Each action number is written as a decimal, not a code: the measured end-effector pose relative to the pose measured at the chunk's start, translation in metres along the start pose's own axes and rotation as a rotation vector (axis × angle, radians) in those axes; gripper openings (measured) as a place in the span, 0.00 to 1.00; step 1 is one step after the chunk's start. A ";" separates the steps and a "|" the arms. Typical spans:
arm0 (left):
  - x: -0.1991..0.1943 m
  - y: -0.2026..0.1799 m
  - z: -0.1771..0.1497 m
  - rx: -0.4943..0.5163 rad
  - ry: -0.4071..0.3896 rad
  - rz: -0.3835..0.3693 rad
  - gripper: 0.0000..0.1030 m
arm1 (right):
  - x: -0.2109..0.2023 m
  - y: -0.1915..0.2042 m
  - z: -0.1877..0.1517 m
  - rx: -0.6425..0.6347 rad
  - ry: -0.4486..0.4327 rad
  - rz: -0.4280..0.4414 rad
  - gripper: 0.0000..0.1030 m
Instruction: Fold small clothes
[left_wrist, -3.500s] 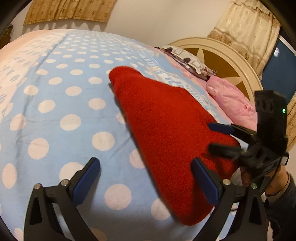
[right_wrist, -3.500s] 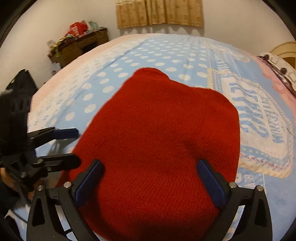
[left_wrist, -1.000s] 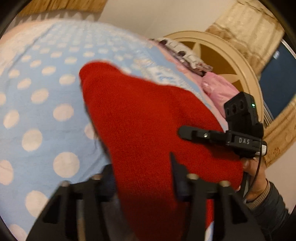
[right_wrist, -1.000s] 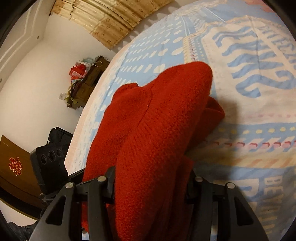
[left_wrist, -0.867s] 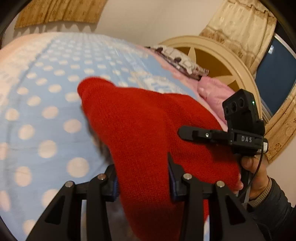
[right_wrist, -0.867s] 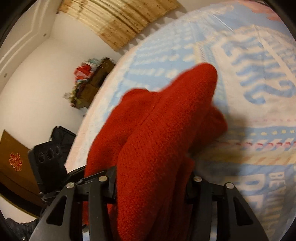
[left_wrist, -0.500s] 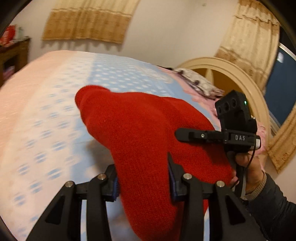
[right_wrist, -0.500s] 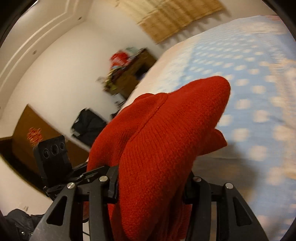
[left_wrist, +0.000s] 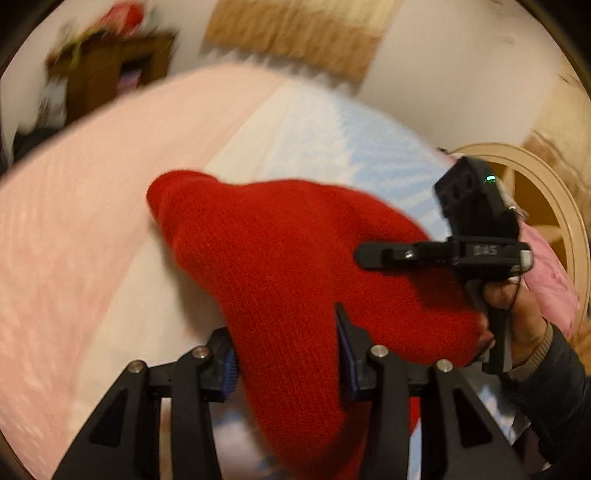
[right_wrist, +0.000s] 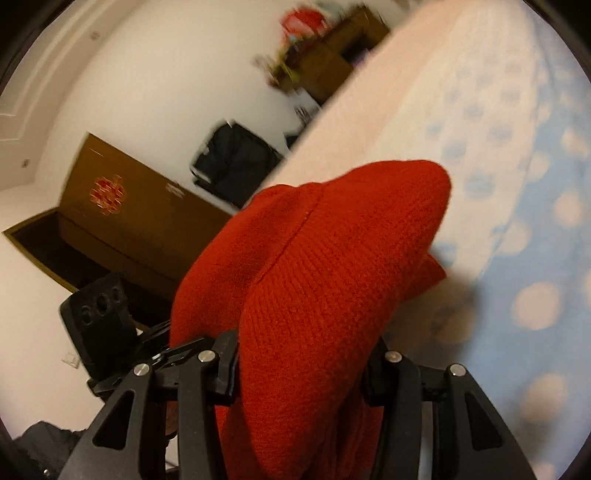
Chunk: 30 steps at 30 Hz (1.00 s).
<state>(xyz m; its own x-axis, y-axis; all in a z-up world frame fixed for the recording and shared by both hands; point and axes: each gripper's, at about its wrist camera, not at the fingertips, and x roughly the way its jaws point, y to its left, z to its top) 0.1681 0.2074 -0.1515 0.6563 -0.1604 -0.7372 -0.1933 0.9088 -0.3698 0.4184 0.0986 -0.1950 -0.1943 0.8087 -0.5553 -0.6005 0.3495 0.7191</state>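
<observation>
Now red knit garment (left_wrist: 295, 266) lifted above bed (left_wrist: 74, 258), bunched between both grippers. Left gripper (left_wrist: 286, 354) fingers just eased wider, cloth between them; right gripper (right_wrist: 301, 365) fingers clamp garment.

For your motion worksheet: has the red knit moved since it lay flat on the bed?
Yes. The red knit is lifted off the bed, carried from the dotted blue part toward its pink edge.

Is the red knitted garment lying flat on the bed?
No, the red knitted garment is bunched between the right tongs, lifted above the bed.
</observation>
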 end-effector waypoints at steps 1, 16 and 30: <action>0.006 0.011 -0.008 -0.051 0.000 -0.020 0.56 | 0.009 -0.002 -0.002 -0.007 0.017 -0.025 0.47; -0.066 -0.053 -0.011 0.194 -0.306 0.348 0.97 | -0.099 0.082 -0.054 -0.221 -0.313 -0.525 0.72; -0.114 -0.079 -0.027 0.269 -0.393 0.295 0.98 | -0.126 0.189 -0.134 -0.426 -0.437 -0.632 0.74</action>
<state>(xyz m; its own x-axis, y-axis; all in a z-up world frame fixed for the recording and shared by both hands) 0.0889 0.1436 -0.0534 0.8352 0.2244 -0.5021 -0.2506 0.9680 0.0157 0.2252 -0.0006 -0.0452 0.5342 0.6629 -0.5246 -0.7511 0.6570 0.0653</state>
